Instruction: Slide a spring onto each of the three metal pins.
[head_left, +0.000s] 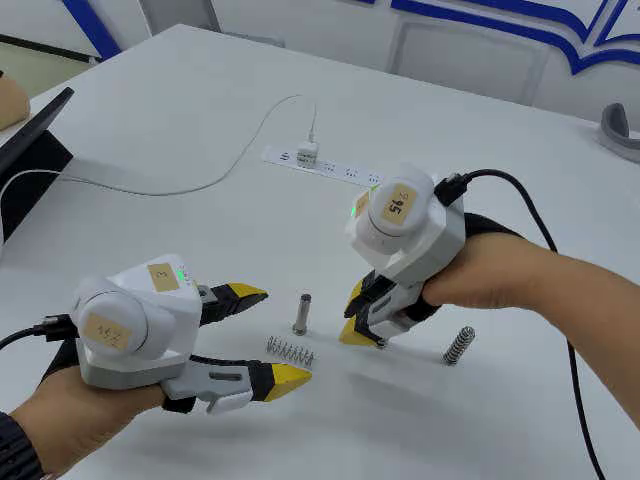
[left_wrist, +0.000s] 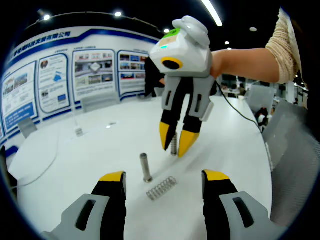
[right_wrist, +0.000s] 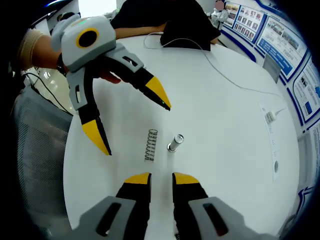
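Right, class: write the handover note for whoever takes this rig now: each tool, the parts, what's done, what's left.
Left tool: open, beside the loose spring on the table.
Right tool: shut on a coiled piece, seemingly a spring, tips down at the table.
One pin stands upright and bare; another spring lies right of the right tool.
Done: nothing I can confirm.
Left: spring all pins.

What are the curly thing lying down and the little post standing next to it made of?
The spring looks like thin bare steel wire: silvery grey coils with small glints. The pin looks like solid metal, probably steel: a smooth grey rod with a dull shine. Both rest on a white table that looks smooth and matte, maybe laminate.
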